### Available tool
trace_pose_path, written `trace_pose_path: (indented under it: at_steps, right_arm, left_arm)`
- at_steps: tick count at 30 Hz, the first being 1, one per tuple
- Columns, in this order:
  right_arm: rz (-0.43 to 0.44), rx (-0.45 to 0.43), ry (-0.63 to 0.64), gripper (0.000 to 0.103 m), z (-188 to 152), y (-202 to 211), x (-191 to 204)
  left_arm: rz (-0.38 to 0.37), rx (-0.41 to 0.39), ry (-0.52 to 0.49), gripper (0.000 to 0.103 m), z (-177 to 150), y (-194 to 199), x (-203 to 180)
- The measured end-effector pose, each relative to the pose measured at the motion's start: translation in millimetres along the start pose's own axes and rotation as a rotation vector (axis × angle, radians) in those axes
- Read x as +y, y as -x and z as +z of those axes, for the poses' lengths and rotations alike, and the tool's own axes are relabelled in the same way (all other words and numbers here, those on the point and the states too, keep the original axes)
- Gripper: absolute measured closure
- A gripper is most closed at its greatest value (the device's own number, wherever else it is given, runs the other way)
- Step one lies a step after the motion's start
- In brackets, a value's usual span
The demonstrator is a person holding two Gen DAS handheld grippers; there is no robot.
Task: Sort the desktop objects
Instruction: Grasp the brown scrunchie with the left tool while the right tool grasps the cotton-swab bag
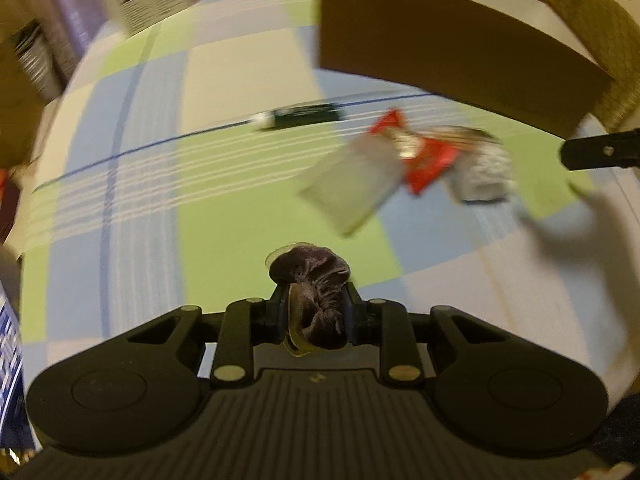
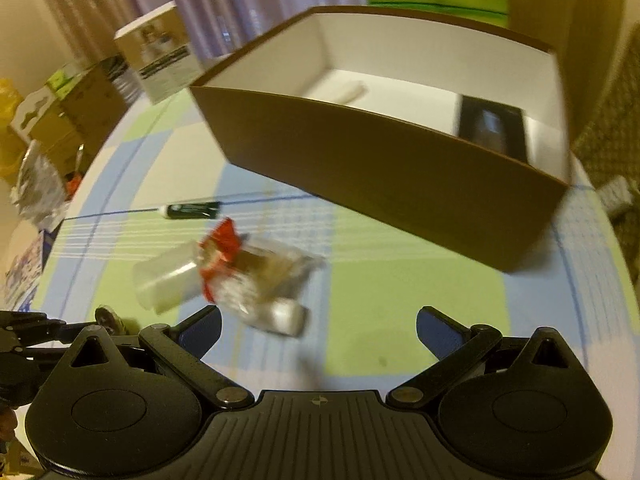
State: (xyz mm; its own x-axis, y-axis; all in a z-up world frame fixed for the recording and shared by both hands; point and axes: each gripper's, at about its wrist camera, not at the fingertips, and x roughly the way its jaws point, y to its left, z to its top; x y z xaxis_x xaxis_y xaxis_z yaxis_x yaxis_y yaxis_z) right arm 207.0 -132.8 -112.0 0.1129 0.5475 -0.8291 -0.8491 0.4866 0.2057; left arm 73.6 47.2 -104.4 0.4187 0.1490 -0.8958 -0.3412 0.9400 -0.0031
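Left wrist: left gripper (image 1: 316, 312) around scrunchie (image 1: 316, 300)

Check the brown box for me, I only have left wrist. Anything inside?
Observer: Yes. The right wrist view looks into the brown box: a black item lies at its right end.
Operator: Only that?
Observer: No, a pale item lies near the back wall; it is too blurred to identify.
Operator: Right claw busy?
Observer: No. The right claw is open and holds nothing.
Operator: Its nearest target?
Observer: The pile of wrappers, just ahead of it, left of centre.
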Motion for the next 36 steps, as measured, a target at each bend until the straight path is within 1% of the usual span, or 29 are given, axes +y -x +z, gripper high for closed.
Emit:
trace_pose_path:
  at_steps: [4,7,9,11,14,16,17,18,19,22,24,26,28,30,34,36]
  right_arm:
    - [0.027,0.006,0.029,0.002,14,-18,15]
    - [0.042,0.027,0.037,0.002,24,-35,24]
    - [0.035,0.056,0.046,0.003,27,-47,28]
    - [0.028,0.083,0.061,0.013,27,-58,30]
    - [0.031,0.129,0.046,0.026,28,-71,26]
    - [0.034,0.141,0.031,0.043,28,-75,22]
    - [0.031,0.145,0.02,0.046,28,-75,18]
    - [0.028,0.147,0.005,0.053,29,-76,14]
    - [0.024,0.148,-0.01,0.055,30,-76,10]
    - [0.006,0.149,-0.047,0.057,32,-75,-5]
    - [-0.011,0.147,-0.042,0.057,32,-73,-12]
    - [-0.01,0.143,-0.028,0.056,32,-71,-17]
    - [0.0,0.135,-0.003,0.05,33,-70,-18]
    - [-0.014,0.122,0.024,0.043,35,-71,-16]
    - [-0.018,0.124,0.066,0.042,39,-83,-10]
    - [-0.042,0.118,0.087,0.042,40,-92,-6]
  left_arm:
    - [0.03,-0.004,0.085,0.081,1,1,25]
    - [0.048,-0.01,0.11,0.081,5,0,34]
    - [0.049,-0.01,0.118,0.081,6,0,37]
    - [0.04,-0.007,0.125,0.081,7,-1,39]
    - [0.034,-0.006,0.122,0.081,7,-4,39]
    - [0.029,-0.004,0.126,0.081,8,-5,41]
    - [0.026,-0.002,0.129,0.081,8,-5,41]
    - [0.023,-0.001,0.132,0.081,9,-6,42]
    - [0.02,0.001,0.136,0.081,10,-7,44]
    - [0.015,0.005,0.137,0.08,11,-9,46]
    - [0.015,0.008,0.134,0.08,13,-11,46]
    - [0.014,0.01,0.13,0.078,15,-13,46]
    - [0.014,0.016,0.125,0.076,16,-16,47]
    - [0.014,0.024,0.126,0.076,18,-19,48]
    - [0.021,0.035,0.133,0.073,20,-26,49]
    - [0.027,0.037,0.133,0.072,21,-28,49]
